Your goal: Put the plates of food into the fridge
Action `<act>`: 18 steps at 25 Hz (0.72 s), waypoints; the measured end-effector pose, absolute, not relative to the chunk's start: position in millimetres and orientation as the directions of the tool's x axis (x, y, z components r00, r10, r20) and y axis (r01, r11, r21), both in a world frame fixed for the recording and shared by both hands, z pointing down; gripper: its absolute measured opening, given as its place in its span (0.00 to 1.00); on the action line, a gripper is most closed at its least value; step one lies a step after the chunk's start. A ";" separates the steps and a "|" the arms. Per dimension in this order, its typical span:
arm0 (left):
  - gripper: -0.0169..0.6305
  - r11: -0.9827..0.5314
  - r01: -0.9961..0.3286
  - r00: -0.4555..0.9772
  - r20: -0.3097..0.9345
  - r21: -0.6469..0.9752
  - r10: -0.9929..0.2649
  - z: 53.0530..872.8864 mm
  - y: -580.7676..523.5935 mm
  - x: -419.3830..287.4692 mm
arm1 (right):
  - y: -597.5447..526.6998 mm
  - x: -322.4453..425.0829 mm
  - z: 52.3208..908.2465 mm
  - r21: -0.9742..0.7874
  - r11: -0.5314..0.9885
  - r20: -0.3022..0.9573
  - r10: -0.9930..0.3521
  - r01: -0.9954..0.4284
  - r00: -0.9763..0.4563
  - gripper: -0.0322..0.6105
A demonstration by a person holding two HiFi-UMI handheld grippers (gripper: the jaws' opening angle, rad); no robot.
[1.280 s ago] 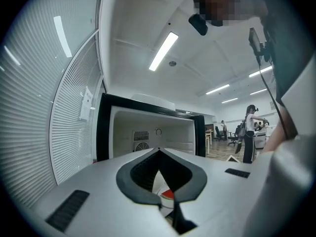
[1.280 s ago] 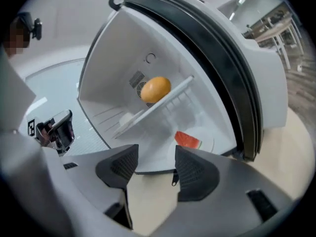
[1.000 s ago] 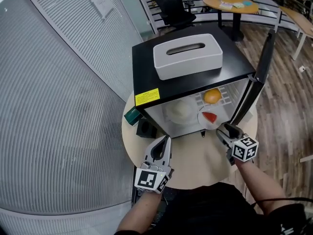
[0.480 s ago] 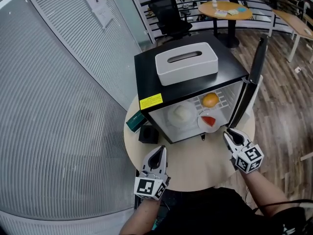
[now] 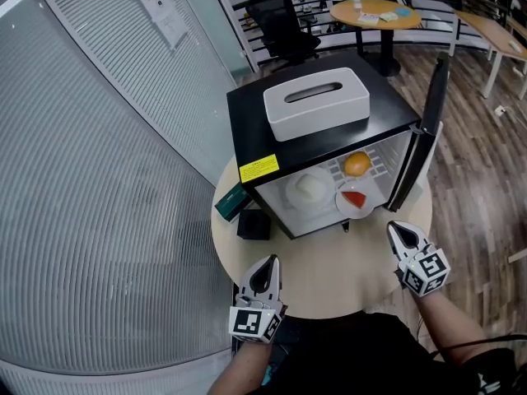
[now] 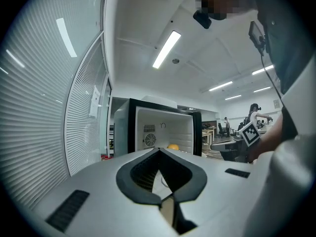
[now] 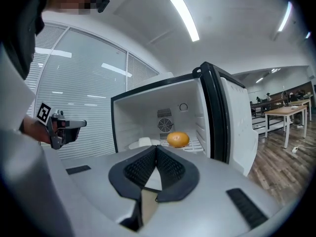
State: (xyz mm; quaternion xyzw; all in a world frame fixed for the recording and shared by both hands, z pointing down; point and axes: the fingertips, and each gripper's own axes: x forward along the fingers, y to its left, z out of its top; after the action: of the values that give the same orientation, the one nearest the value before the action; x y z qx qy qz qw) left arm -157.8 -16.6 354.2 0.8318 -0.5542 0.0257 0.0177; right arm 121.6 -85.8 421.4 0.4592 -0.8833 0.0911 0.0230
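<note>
Head view: white-food plate (image 5: 306, 189) and red-food plate (image 5: 354, 202) sit inside the open fridge (image 5: 247, 126) on the round desk (image 5: 329, 280). Left gripper view: left tool (image 6: 159, 150) clenched, empty. Right gripper view: right tool (image 7: 156, 147) has just been closing, now clenched on nothing, facing an orange (image 7: 177, 139).

Ribbed glass partition (image 5: 99, 179) runs along the left side, with 1 paper notice (image 5: 162, 13) fixed to it. Wood-plank floor (image 5: 478, 163) at right. Round pale table (image 5: 329, 282) in foreground. At rear: 1 round wooden table (image 5: 375, 11) and 1 black office chair (image 5: 284, 23). Ceiling strip lights (image 6: 167, 48) lit.
</note>
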 end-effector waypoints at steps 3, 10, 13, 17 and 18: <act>0.03 -0.386 -0.923 0.385 0.062 0.000 -0.921 353.8 -14.6 -161.5 | -83.9 121.1 425.5 -0.139 0.551 0.130 -0.814 -0.823 -0.567 0.06; 0.03 -0.383 -0.924 0.383 0.048 0.014 -0.922 346.4 -12.6 -165.7 | -79.1 111.5 416.2 -0.108 0.552 0.111 -0.820 -0.827 -0.562 0.06; 0.03 -0.392 -0.920 0.392 0.039 0.013 -0.919 342.6 -10.0 -165.4 | -75.2 108.8 407.3 -0.073 0.554 0.098 -0.823 -0.829 -0.559 0.06; 0.03 -0.409 -0.912 0.409 0.034 0.016 -0.912 341.0 -4.9 -165.7 | -68.6 106.0 399.9 -0.060 0.541 0.098 -0.833 -0.839 -0.545 0.06; 0.03 -0.414 -0.910 0.414 0.034 0.016 -0.909 340.6 -3.6 -166.4 | -67.0 104.1 397.8 -0.052 0.542 0.099 -0.833 -0.839 -0.545 0.06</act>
State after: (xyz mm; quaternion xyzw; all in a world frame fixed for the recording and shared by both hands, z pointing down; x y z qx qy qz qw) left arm -166.4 -3.6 340.6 0.8408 -0.5410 0.0099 0.0158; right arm 104.1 -67.0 397.8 0.4762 -0.8776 0.0466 0.0310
